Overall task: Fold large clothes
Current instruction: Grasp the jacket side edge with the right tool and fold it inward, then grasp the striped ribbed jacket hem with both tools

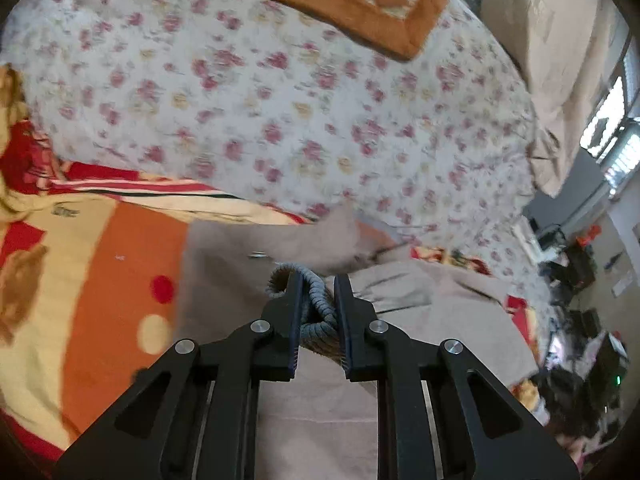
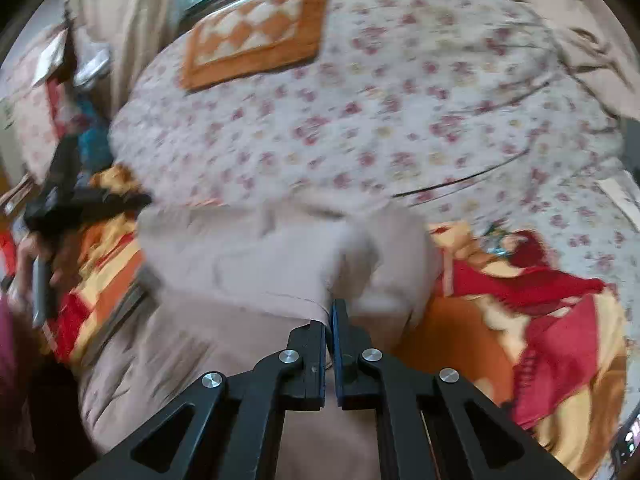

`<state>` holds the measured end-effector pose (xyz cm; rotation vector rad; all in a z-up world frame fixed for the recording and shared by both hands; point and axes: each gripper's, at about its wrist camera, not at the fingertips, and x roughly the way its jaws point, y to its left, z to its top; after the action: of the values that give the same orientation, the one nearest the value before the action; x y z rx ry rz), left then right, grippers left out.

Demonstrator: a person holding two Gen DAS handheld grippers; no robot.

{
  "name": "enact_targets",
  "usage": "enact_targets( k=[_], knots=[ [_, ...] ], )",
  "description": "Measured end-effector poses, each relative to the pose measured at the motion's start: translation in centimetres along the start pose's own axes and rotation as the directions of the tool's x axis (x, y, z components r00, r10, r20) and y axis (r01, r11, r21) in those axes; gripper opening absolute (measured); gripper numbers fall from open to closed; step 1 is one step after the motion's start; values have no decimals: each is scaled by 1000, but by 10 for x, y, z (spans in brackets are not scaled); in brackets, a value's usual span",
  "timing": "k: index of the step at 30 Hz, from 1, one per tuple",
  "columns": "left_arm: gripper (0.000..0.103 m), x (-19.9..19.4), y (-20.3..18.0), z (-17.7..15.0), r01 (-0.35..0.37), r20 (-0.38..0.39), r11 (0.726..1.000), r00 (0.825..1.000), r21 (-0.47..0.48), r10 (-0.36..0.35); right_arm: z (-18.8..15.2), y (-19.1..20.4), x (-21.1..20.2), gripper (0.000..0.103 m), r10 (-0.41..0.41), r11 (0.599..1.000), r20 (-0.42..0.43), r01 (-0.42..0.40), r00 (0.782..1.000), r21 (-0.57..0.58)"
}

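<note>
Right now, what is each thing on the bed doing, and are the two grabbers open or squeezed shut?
Left gripper: shut on the jacket's grey ribbed cuff.
Right gripper: shut on a fold of the jacket's beige cloth.
Beige jacket: rumpled, not yet folded, lying on the bed.
Orange checked cushion: lying flat on the flowered sheet.
Patterned blanket: spread under the jacket.

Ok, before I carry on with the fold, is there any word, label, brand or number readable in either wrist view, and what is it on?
None can be read in either view.
Small dark emblem on the cream part of the orange and red blanket: a mark, too blurred to tell whether it holds any letters.
Beige garment: no label or print shows.
Floral sheet: pattern only.
</note>
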<state>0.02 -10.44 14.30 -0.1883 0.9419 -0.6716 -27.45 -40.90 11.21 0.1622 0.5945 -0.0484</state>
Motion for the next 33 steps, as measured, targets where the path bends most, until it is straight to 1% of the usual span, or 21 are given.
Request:
enact_targets(
  k=[2,3,4,5,7,8,9,10,11,12,13,14,16,17,19,21,24,25,26,28,33],
  knots=[
    [14,12,17,-9,-58,-33,998,998,-31,57,-13,16,15,3,-6,999,-53,4,999,-48],
    [14,25,28,-16,-118,-54,992,992,-43,115,-21,21,29,3,-23,998,-92,17,996,-63],
    [14,33,35,-22,-167,-64,985,984,-40,165,-29,23,44,3,-36,997,-131,27,991,-67],
    [14,47,44,-29,-239,-86,970,968,-34,236,-36,23,63,3,-41,998,-186,31,982,-56],
    [15,57,56,-36,-265,-123,963,958,-48,257,-41,18,78,6,-29,999,-247,25,968,-22],
    [23,55,63,-37,-249,-127,965,963,-78,238,-40,14,71,8,3,1000,-240,0,971,15],
    [30,50,65,-37,-236,-117,967,967,-100,224,-38,11,64,20,31,999,-222,-23,975,38],
    [46,44,66,-36,-227,-103,966,971,-119,216,-34,8,51,37,62,997,-192,-51,980,64],
    [51,34,65,-34,-210,-72,966,977,-148,201,-30,3,36,47,79,994,-146,-67,986,86],
    [51,24,62,-32,-190,-32,967,982,-171,187,-25,-3,21,62,74,992,-87,-65,993,107],
    [53,12,56,-32,-160,20,970,986,-180,167,-22,-8,12,65,53,991,-42,-47,998,127],
    [56,6,49,-33,-140,49,974,987,-176,151,-15,-16,8,65,21,987,-13,-19,1000,161],
    [59,1,32,-37,-103,82,984,990,-145,115,-3,-30,19,65,9,974,-20,-4,1000,228],
    [59,5,22,-39,-103,74,988,991,-115,112,1,-34,28,65,4,965,-26,3,1000,261],
    [59,24,5,-46,-144,17,989,989,-35,145,7,-41,51,54,6,954,-45,8,999,301],
    [59,52,-4,-56,-242,-29,969,969,52,244,6,-37,84,53,-27,961,-103,54,994,272],
    [59,88,2,-68,-361,-66,924,926,130,371,-5,-25,126,49,-164,973,-185,189,969,131],
    [66,94,7,-71,-363,-74,923,925,126,374,-14,-27,139,49,-195,971,-199,218,960,97],
    [67,98,12,-71,-352,-69,930,930,105,360,-23,-33,147,49,-197,971,-199,219,960,99],
    [68,99,15,-70,-349,-68,932,932,97,356,-25,-45,147,49,-175,970,-171,200,970,136],
    [68,95,19,-68,-331,-84,940,938,81,337,-16,-48,113,49,-155,963,-183,190,971,191]
  ],
)
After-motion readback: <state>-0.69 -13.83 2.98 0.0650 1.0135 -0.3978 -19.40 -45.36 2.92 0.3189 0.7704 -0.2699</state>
